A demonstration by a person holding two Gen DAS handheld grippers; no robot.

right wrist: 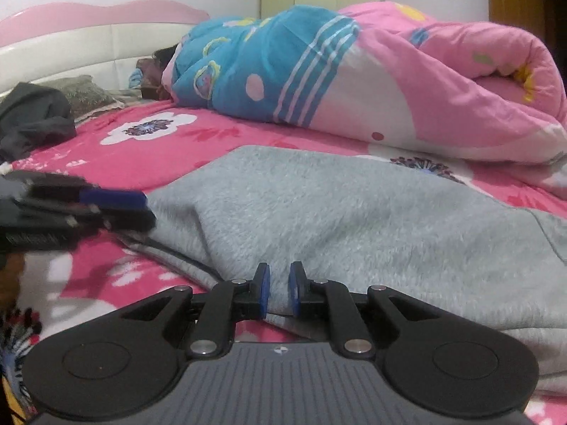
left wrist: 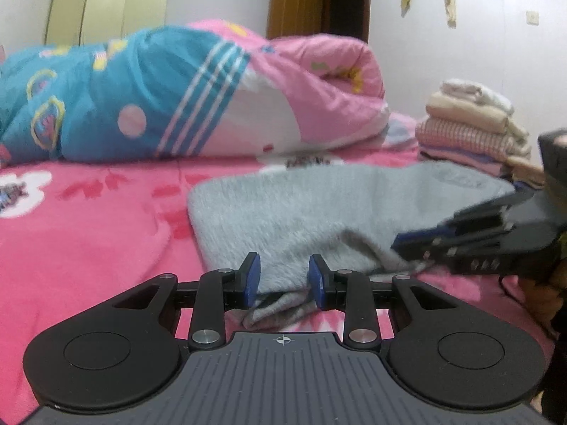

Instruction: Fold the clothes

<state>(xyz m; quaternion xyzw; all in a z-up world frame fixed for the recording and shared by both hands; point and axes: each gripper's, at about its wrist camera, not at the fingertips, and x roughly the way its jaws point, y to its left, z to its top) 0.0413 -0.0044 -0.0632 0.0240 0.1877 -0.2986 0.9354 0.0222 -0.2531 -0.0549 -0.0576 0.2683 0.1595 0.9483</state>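
A fluffy grey garment [left wrist: 319, 205] lies spread on the pink flowered bedsheet [left wrist: 88, 219]. In the left wrist view my left gripper [left wrist: 285, 281] is at the garment's near edge, its blue pads closed on a bunched fold of grey cloth. My right gripper [left wrist: 443, 241] reaches in from the right, blurred, at the garment's right edge. In the right wrist view the grey garment [right wrist: 354, 219] fills the middle, and my right gripper [right wrist: 279, 290] pinches its near hem in a narrow gap. My left gripper [right wrist: 106, 209] shows blurred at the garment's left corner.
A rolled blue and pink quilt [left wrist: 212, 88] lies across the back of the bed, with dark hair [right wrist: 159, 60] showing at its far end. A stack of folded clothes [left wrist: 471, 124] sits at the right. A dark garment [right wrist: 32, 117] lies by the headboard [right wrist: 88, 35].
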